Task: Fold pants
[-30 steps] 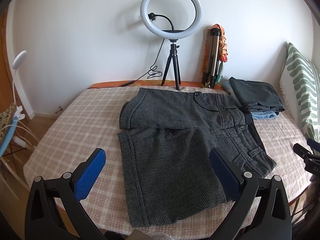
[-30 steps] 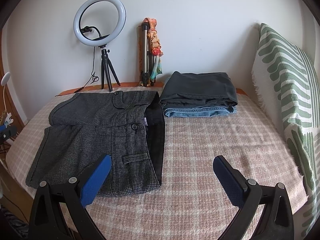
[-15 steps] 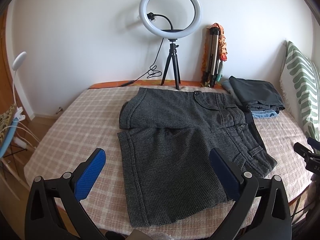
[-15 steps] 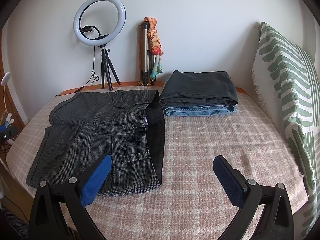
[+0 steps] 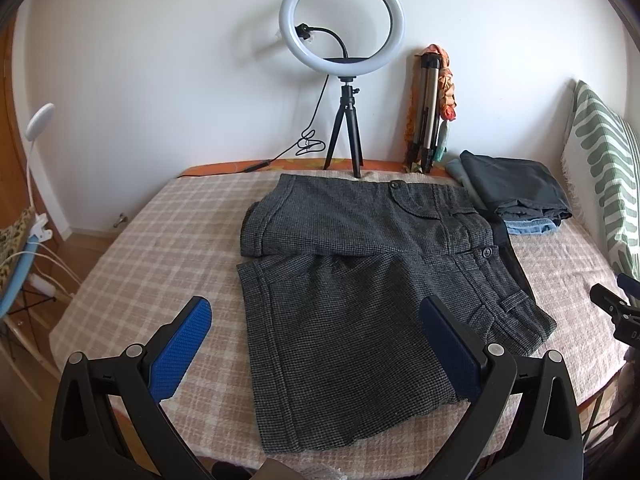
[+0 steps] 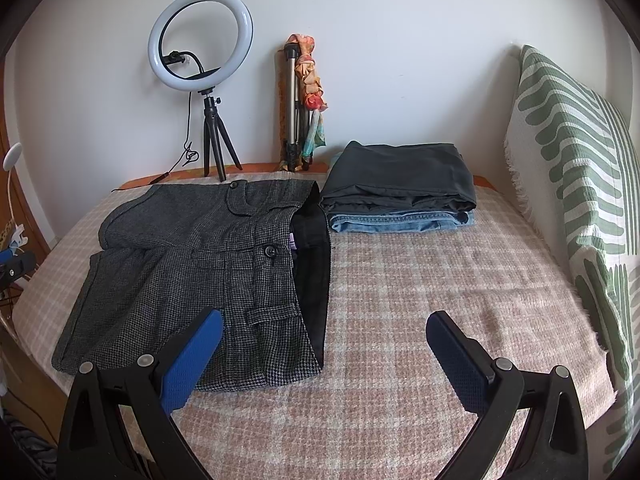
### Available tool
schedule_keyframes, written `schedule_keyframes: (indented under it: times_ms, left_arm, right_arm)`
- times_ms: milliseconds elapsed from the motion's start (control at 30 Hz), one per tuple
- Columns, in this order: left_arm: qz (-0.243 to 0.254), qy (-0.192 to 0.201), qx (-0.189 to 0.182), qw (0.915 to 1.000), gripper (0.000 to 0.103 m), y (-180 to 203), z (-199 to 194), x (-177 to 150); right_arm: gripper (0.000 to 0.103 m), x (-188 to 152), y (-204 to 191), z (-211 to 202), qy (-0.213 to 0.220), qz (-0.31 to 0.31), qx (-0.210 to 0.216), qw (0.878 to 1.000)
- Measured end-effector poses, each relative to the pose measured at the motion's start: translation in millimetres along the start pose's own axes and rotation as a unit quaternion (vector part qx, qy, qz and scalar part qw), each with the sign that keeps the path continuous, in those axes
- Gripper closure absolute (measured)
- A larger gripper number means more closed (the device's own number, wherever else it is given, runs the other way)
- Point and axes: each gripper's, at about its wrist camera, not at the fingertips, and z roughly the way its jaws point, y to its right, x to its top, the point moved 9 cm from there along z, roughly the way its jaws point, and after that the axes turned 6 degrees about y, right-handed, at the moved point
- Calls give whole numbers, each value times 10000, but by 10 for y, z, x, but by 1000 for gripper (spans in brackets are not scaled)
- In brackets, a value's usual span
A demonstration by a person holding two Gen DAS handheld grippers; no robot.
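Dark grey houndstooth short pants [image 5: 360,288] lie flat on the pink checked bedspread [image 5: 168,232], waist to the right, the far leg partly folded. They also show in the right wrist view [image 6: 200,264]. My left gripper [image 5: 316,344] is open and empty, held above the near leg. My right gripper [image 6: 320,352] is open and empty, held above the waistband's near corner and the bare bedspread [image 6: 420,280]. The right gripper's tip shows at the left view's right edge [image 5: 616,312].
A stack of folded dark trousers on jeans [image 6: 400,196] lies at the back right. A ring light on a tripod [image 5: 344,40] and a folded tripod [image 5: 428,108] stand by the wall. A green-patterned cushion [image 6: 580,184] is at the right.
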Motion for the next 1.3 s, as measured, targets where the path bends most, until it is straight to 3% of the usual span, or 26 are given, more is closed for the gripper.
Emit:
schedule_keyframes:
  times_ms: [900, 1000, 1100, 1200, 1300]
  left_arm:
    - [202, -87, 39, 9998, 0, -71, 66, -79]
    - [247, -173, -36, 9995, 0, -107, 115, -149]
    - [253, -262, -396, 9986, 2, -100, 158, -238]
    - [333, -404, -729, 9960, 9, -60, 174, -330]
    - [691, -660, -957, 9908, 15, 15, 175, -468]
  right_arm:
    - [0, -9, -1, -2, 2, -31, 82, 10000]
    - [1, -18, -51, 10, -23, -111, 290, 9995]
    - [1, -72, -162, 28, -58, -383, 584, 9975]
    - [2, -145, -356, 32, -96, -830, 1132, 9901]
    - [2, -262, -525, 65, -260, -1433, 1380, 9797]
